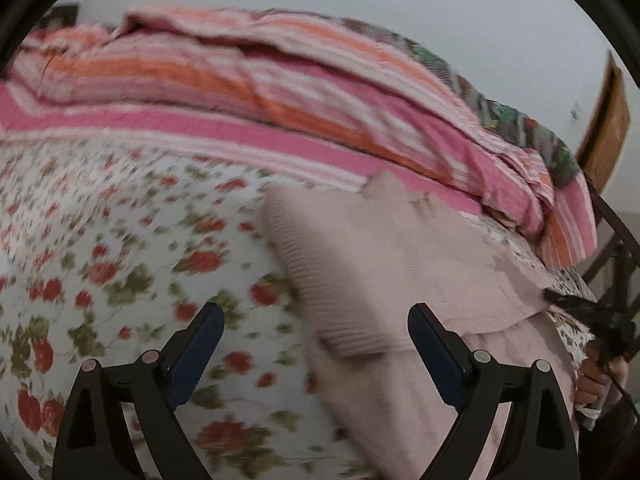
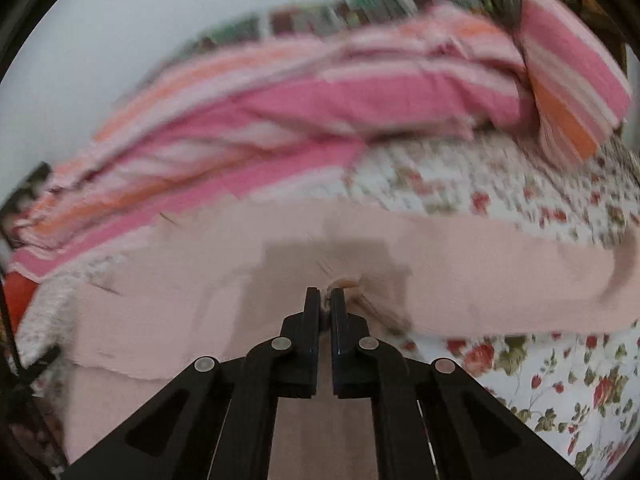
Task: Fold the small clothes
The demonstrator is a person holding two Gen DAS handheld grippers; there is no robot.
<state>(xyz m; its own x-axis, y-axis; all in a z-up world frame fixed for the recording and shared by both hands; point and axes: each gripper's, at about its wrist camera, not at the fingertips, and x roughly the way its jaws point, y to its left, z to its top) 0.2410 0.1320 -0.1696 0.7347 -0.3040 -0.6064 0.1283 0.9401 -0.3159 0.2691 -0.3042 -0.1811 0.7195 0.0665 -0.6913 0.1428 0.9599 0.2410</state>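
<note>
A: Right claw?
B: The right gripper (image 2: 325,300) is pinched tight on a fold of the pink garment (image 2: 460,272), which spreads ahead of it over the floral sheet (image 2: 560,380).

A: Left?
B: The left gripper (image 1: 316,320) is spread wide, empty; garment (image 1: 380,264) just ahead-right, striped blanket (image 1: 240,80) beyond.

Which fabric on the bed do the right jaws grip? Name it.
The plain pale pink garment, pinched by the right gripper; the striped blanket and floral sheet lie untouched.
</note>
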